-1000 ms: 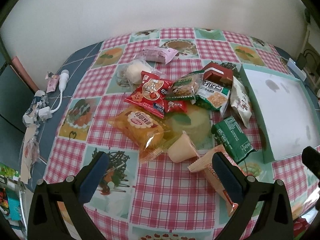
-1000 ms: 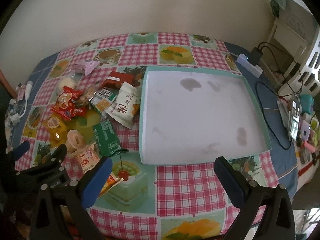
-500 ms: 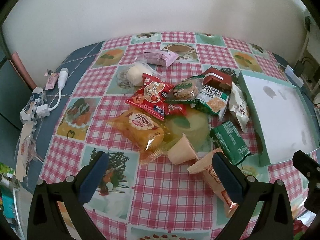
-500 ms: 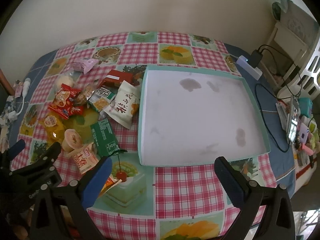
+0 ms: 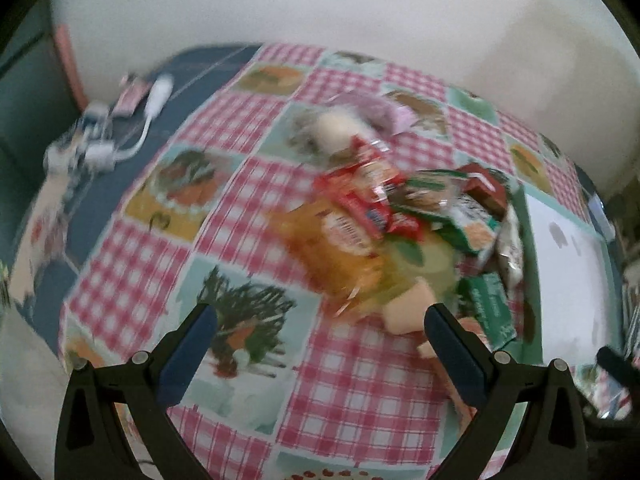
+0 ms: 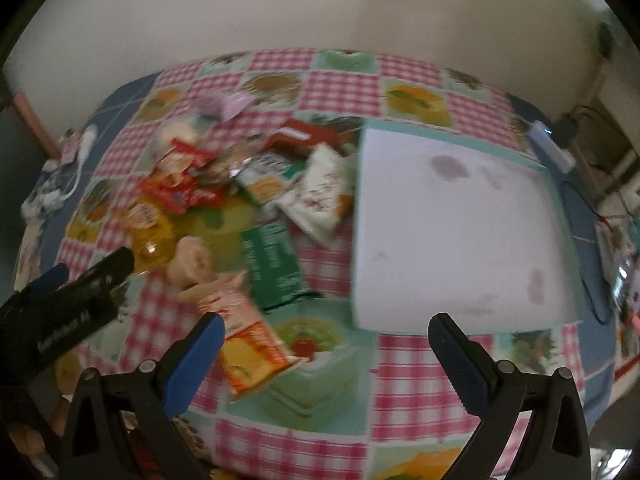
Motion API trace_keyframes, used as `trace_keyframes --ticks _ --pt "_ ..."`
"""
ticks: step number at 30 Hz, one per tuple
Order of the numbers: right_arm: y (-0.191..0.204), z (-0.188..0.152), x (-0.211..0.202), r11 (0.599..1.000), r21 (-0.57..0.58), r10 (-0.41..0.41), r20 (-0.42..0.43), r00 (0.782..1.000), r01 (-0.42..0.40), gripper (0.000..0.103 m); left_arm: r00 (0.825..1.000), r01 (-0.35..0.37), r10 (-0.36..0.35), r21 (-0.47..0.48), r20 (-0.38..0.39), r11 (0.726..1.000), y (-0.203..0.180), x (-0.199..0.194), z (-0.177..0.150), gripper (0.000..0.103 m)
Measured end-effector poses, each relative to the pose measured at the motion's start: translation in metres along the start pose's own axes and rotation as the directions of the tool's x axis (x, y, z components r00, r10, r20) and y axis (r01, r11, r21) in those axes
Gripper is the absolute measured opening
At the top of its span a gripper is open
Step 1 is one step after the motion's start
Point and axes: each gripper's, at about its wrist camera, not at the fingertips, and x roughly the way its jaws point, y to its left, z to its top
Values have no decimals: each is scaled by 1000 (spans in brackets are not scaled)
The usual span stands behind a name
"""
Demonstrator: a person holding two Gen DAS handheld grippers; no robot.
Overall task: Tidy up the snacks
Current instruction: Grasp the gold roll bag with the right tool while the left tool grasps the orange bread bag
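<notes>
A heap of snack packets lies on the checked tablecloth: a red packet (image 5: 360,196), a yellow packet (image 5: 340,252), a green packet (image 6: 272,268), a white packet (image 6: 324,196), a beige jelly cup (image 6: 194,260) and an orange-and-white packet (image 6: 244,340). To their right sits a shallow teal-rimmed box (image 6: 560,184), white inside with nothing in it. My left gripper (image 5: 318,350) is open near the table's front edge, left of the heap, holding nothing. My right gripper (image 6: 326,350) is open just before the box's front left corner, its left finger over the orange-and-white packet. Both views are blurred.
A white charger and cable (image 5: 156,96) lie on the blue part of the table at far left. A power strip (image 6: 550,152) and cables sit to the right of the box. A wall runs behind the table.
Both grippers have swung left and closer to the table; the heap and box now sit further right in the left wrist view. Both stay open.
</notes>
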Motion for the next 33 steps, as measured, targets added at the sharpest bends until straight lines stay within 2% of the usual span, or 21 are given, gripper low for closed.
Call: trace_keyframes --ticks 3,7,9,21,28,33 --pt "13 0 11 998 -11 56 -28 998 -56 103 1000 8 -9 -48 -27 999 14 6 0 103" --pt "25 0 23 996 -19 82 -60 995 -83 100 999 8 -12 -79 -50 997 25 15 -1 103" --pt "31 -1 27 995 -27 98 -69 993 -100 91 998 10 -15 -87 -56 996 28 18 0 103" --pt "42 -6 51 990 -54 119 -173 978 -130 61 993 63 -73 -112 -88 992 32 34 18 103" --pt "42 -7 57 990 -61 117 -188 975 -130 55 986 60 -74 -98 -150 993 23 54 38 103" --pt "41 -6 59 990 -54 120 -187 975 -132 48 981 26 -45 -102 -190 994 16 73 46 103"
